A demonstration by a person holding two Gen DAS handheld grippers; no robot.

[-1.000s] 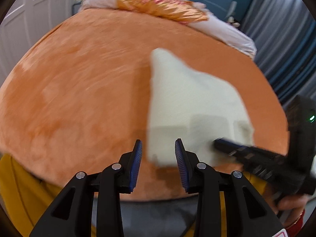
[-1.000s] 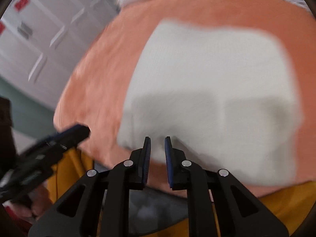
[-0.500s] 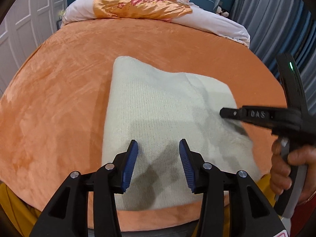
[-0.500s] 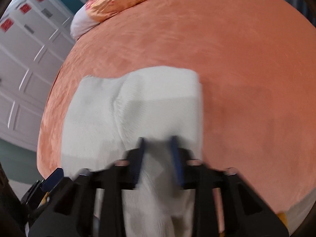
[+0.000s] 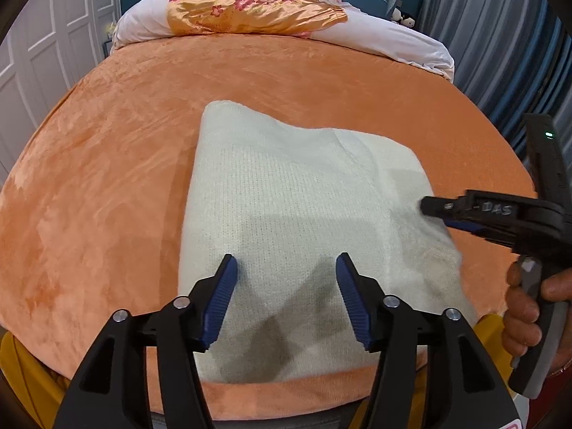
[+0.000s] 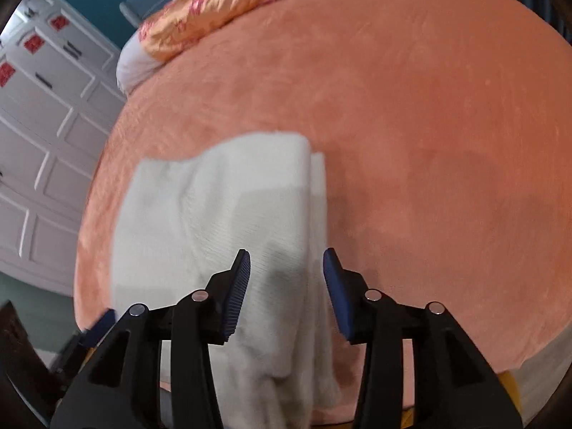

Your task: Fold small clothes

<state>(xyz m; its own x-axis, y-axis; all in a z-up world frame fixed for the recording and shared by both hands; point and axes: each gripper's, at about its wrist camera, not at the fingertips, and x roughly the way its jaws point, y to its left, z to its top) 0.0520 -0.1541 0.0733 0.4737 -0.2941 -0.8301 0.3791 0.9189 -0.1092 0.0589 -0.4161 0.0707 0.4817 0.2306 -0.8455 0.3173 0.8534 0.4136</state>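
A cream knitted garment (image 5: pixel 286 214) lies folded on the orange bedspread (image 5: pixel 107 178), near the bed's front edge. My left gripper (image 5: pixel 284 268) hovers over its near part, jaws opening, nothing pressed between the blue pads. At the right of the left wrist view a hand holds my right gripper (image 5: pixel 434 211) over the garment's right edge. From the right wrist camera, the right gripper (image 6: pixel 286 264) stands with jaws opening over the garment (image 6: pixel 221 214); the right edge of the cloth passes between the fingers, and the pads do not press it.
White pillows with an orange flowered cloth (image 5: pixel 250 7) lie at the head of the bed. White cupboard doors (image 6: pixel 43 136) stand to the left, grey-blue curtains (image 5: pixel 500 53) to the right. Yellow fabric (image 5: pixel 21 375) shows below the bed's front edge.
Both grippers moved in over the garment and widened their jaws. The right gripper's jaws were nearly together half a second ago and now stand apart over the cloth's right edge.
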